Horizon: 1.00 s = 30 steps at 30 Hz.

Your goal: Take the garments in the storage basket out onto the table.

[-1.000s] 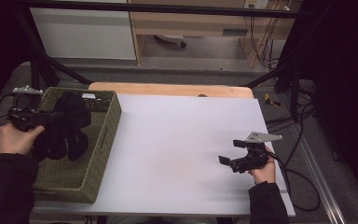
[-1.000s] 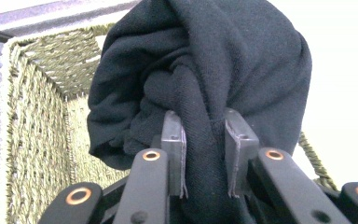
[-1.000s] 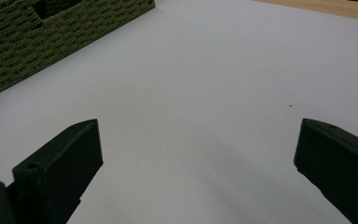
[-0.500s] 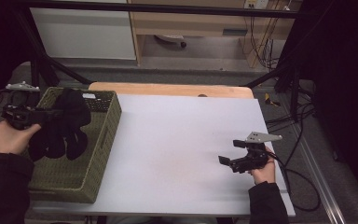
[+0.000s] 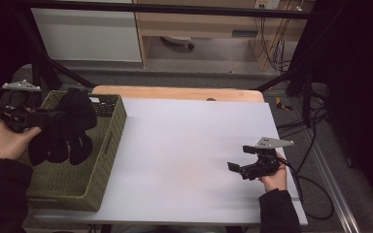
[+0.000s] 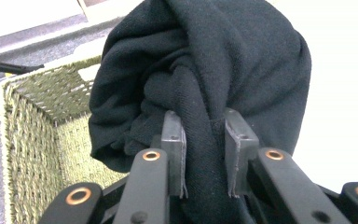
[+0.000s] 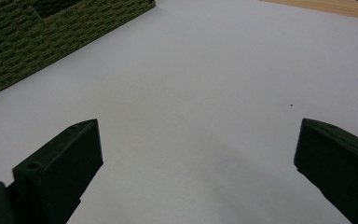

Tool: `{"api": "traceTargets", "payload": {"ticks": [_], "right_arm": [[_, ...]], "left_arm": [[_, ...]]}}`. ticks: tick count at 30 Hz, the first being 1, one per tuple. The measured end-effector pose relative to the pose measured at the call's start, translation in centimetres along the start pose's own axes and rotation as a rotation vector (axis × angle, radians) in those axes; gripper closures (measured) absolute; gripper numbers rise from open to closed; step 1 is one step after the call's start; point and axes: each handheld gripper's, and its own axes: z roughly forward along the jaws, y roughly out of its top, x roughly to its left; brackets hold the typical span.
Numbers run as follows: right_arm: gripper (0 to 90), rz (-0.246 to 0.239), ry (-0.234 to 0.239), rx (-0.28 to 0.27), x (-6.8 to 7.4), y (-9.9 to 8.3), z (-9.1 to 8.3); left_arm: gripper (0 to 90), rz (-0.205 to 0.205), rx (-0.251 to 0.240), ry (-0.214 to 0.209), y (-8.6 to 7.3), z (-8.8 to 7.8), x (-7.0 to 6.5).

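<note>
Lifting black garment (image 5: 65,128) out of woven basket (image 5: 104,160) — left gripper (image 6: 204,140) clamped on a fold, cloth dangling above basket. Right gripper (image 5: 245,167) spread wide, empty, well right of basket. Next, probably: carry clear of rim — onto white table (image 5: 184,145).

Lab-like recording space: black frame bars (image 5: 150,8), loose cables (image 5: 272,48) on floor, white worktable (image 5: 189,145).

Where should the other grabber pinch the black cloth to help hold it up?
Probably one of the loose lobes of the black cloth that dangle over the green basket. The left gripper is pinching a thick fold near the top, so the lower ends hang free and thin. The open right gripper would best come in level from the white table side, jaws either side of a lobe.
</note>
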Motion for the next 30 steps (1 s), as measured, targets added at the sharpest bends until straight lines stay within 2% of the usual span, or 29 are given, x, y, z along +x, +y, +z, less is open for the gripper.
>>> {"api": "traceTargets", "payload": {"ticks": [20,30], "right_arm": [[1.5,-0.003,0.001,0.001,0.0,0.0,0.0],[1.6,0.0,0.002,0.0,0.0,0.0,0.0]], "left_arm": [[73.2,0.051,-0.012,-0.035,1.8,-1.5,-1.9],[73.2,0.074,-0.01,-0.054,2.6,-1.6,-2.7]]}}
